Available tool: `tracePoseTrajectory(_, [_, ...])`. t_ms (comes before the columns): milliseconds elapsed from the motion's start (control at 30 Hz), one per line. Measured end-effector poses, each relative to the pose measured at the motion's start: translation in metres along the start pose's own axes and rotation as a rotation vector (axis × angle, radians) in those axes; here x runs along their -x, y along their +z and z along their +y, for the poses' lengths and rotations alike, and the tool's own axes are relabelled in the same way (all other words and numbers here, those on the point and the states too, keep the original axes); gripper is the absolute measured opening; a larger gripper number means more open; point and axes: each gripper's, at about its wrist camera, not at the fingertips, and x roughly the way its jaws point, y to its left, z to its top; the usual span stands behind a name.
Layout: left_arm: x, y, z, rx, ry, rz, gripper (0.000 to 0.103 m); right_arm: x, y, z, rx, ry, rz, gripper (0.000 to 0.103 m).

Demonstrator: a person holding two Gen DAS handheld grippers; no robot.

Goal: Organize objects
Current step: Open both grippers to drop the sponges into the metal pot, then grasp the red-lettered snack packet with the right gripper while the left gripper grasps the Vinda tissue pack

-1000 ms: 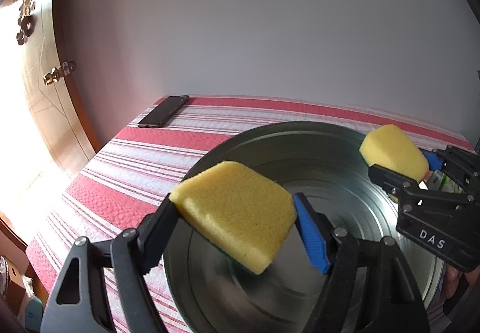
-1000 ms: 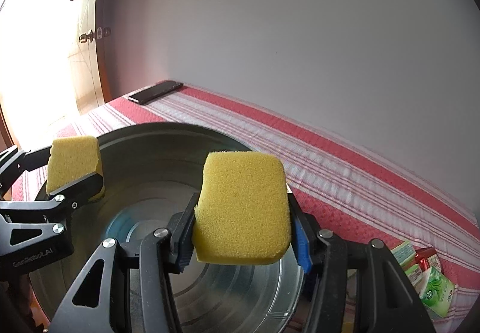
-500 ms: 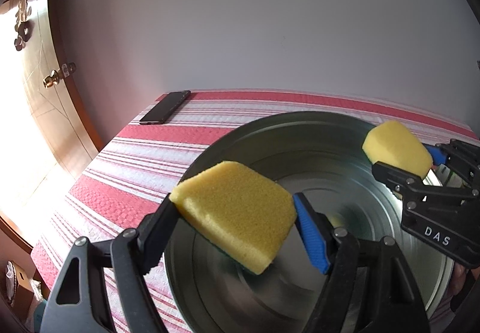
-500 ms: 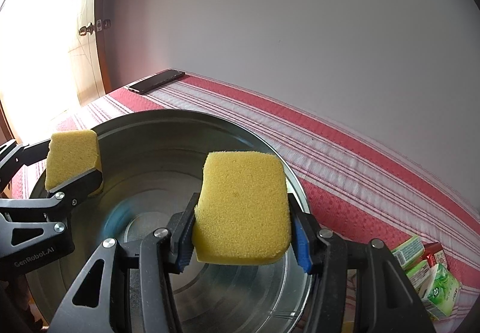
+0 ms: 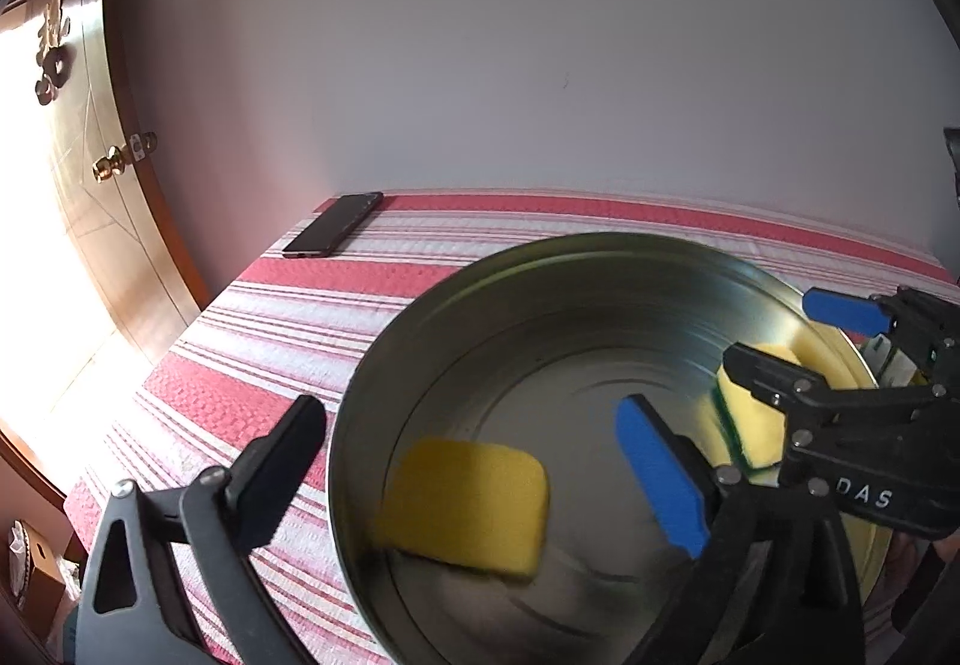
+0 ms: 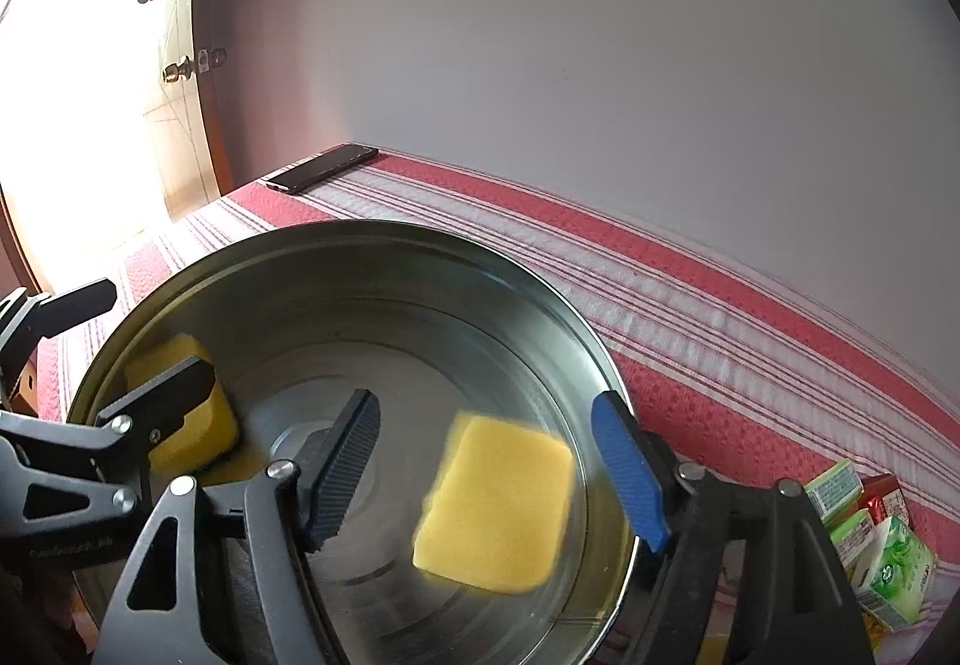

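Note:
A round metal tin (image 5: 540, 269) (image 6: 372, 236) stands on the red striped cloth. Two yellow sponges are inside it. In the left wrist view, one sponge (image 5: 465, 506) lies blurred between my open left gripper (image 5: 474, 455) fingers, free of them. The other sponge (image 5: 753, 413) shows behind the right gripper at the tin's right. In the right wrist view, my right gripper (image 6: 495, 461) is open over a blurred sponge (image 6: 495, 512). The left gripper's sponge (image 6: 186, 425) lies at the tin's left.
A black phone (image 5: 333, 224) (image 6: 321, 167) lies at the far edge of the cloth near the wall. Small green and red packets (image 6: 870, 527) sit on the cloth right of the tin. A wooden door (image 5: 90, 173) stands at left.
Both grippers have opened and let go of their sponges, which have dropped into the tin. Both grippers sit lower, over the tin.

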Motion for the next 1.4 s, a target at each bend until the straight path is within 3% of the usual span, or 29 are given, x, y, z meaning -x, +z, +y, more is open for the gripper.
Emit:
tracePoseTrajectory(267, [0.029, -0.004, -0.006, 0.020, -0.012, -0.074, 0.103, 0.031, -0.004, -0.007, -0.025, -0.008, -0.047, 0.075])
tracePoseTrajectory(500, [0.064, -0.015, -0.042, -0.017, -0.099, -0.137, 0.103, 0.092, -0.022, -0.039, -0.060, -0.062, -0.119, 0.075])
tracePoseTrajectory(733, [0.090, -0.033, -0.089, -0.091, -0.181, -0.175, 0.103, 0.145, -0.100, -0.076, -0.158, -0.172, -0.131, 0.075])
tracePoseTrajectory(833, [0.096, -0.038, -0.107, -0.102, -0.217, -0.180, 0.103, 0.143, -0.136, -0.087, -0.189, -0.225, -0.070, 0.075])
tracePoseTrajectory(933, [0.104, -0.045, -0.126, -0.131, -0.244, -0.195, 0.103, 0.138, -0.161, -0.097, -0.225, -0.213, -0.022, 0.075])
tracePoseTrajectory(1100, [0.110, -0.057, -0.150, -0.181, -0.259, -0.194, 0.103, 0.137, -0.163, -0.100, -0.220, -0.209, -0.010, 0.073])
tracePoseTrajectory(1167, [0.107, -0.058, -0.154, -0.188, -0.260, -0.184, 0.103, 0.132, -0.167, -0.101, -0.214, -0.203, 0.011, 0.061])
tracePoseTrajectory(1233, [0.105, -0.059, -0.157, -0.188, -0.263, -0.174, 0.103, 0.130, -0.169, -0.102, -0.222, -0.181, 0.008, 0.059])
tracePoseTrajectory(1400, [0.104, -0.063, -0.163, -0.196, -0.274, -0.167, 0.103, 0.131, -0.167, -0.098, -0.217, -0.150, 0.014, 0.058])
